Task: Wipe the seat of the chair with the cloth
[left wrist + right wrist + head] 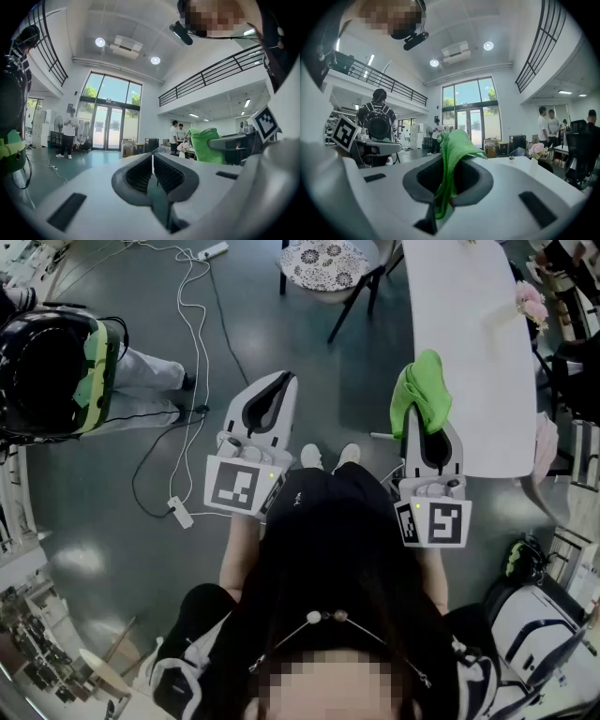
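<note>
Left gripper (152,157): jaws together, nothing between them; centre-left of the head view, over grey floor.
Right gripper (449,158): jaws clamped on the cloth; centre-right of the head view, at the table's near left edge.
Cloth (421,390): green, bunched, standing up out of the right jaws.
Chair (330,266): top centre of the head view, dark legs, patterned seat; well apart from both grippers.
Table (473,352): white, upper right.
Cable (187,324): white, trailing across the floor, upper left.
</note>
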The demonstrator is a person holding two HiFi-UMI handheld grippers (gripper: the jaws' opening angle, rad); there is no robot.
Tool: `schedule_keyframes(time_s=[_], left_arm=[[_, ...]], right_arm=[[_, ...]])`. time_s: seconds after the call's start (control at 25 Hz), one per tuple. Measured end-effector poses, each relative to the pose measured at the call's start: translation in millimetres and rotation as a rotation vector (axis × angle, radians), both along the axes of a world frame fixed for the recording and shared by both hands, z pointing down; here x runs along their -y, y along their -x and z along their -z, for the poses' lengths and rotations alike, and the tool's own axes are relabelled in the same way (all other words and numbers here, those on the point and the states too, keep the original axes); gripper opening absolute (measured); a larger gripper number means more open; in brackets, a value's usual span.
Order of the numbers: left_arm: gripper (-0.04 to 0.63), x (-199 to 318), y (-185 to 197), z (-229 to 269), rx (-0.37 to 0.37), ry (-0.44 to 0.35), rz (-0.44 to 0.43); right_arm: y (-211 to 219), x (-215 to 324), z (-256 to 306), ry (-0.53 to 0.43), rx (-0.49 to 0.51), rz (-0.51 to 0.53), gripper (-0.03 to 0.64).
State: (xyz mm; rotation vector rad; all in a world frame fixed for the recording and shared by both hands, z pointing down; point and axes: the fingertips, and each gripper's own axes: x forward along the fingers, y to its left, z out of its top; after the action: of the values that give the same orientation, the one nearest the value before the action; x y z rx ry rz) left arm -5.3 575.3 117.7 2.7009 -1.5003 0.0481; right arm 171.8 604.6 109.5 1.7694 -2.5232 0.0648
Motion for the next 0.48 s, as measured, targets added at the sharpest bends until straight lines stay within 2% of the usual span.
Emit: schedule_keyframes(time_s=[0.24, 0.48], left_arm=[[0.015, 18.6, -4.4, 1.2, -0.006, 0.004, 0.006], [0.015, -5.1, 9.3, -3.9, -0.008, -0.001, 0.014]], right_arm=[[-5.1, 16.8, -2.4, 0.017, -0.004, 0.004, 0.043], [7.5, -3.7, -5.4, 0.010, -0.005, 0.011, 0.043]])
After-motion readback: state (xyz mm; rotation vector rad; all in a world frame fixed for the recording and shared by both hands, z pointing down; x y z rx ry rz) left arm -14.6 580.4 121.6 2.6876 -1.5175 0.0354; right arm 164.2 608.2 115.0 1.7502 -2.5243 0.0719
